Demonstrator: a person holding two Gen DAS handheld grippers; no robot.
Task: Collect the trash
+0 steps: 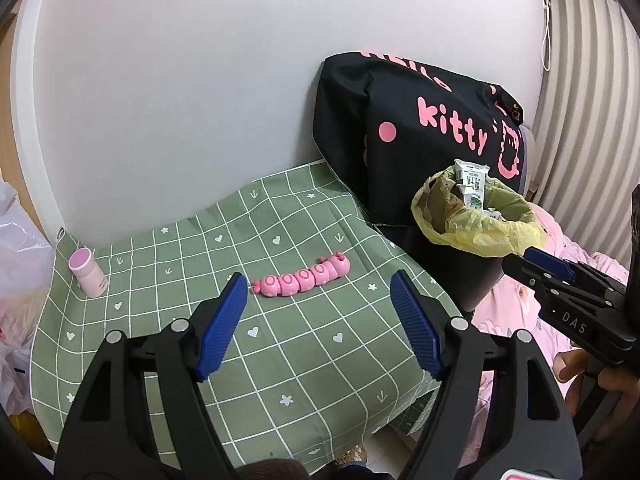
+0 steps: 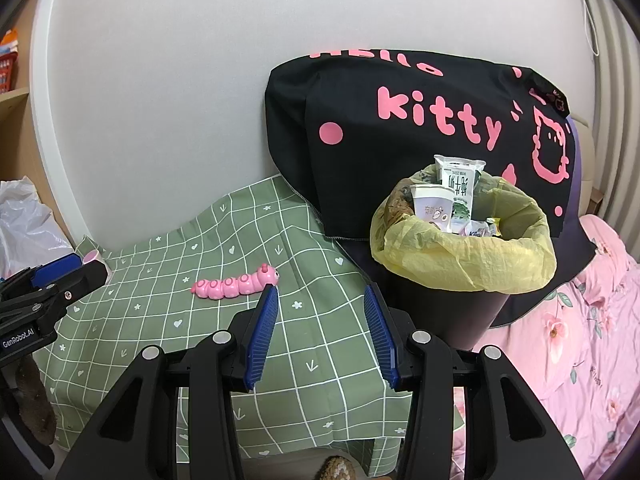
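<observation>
Your left gripper (image 1: 320, 320) hangs over the green checked tablecloth (image 1: 280, 368) with its jaws spread and nothing between them. The pink caterpillar toy (image 1: 302, 280) lies flat on the cloth just beyond its blue ribbed pads (image 1: 222, 326), about midway between the 2. A small pink bottle (image 1: 89, 272) stands upright near the cloth's far left edge, well apart from the toy.

Your right gripper (image 2: 322, 334) is also released and holds nothing. The black bin (image 2: 452, 312) stands just right of it, beside the cloth's right edge. Its crinkled yellow liner (image 2: 472, 256) folds over the rim, and cartons (image 2: 460, 188) and a paper cup (image 2: 432, 208) stick up from inside. A black cover (image 2: 360, 120) with pink lettering rises behind the bin, and pink floral bedding (image 2: 580, 340) lies to its right. Bare cloth lies open under both grippers.
</observation>
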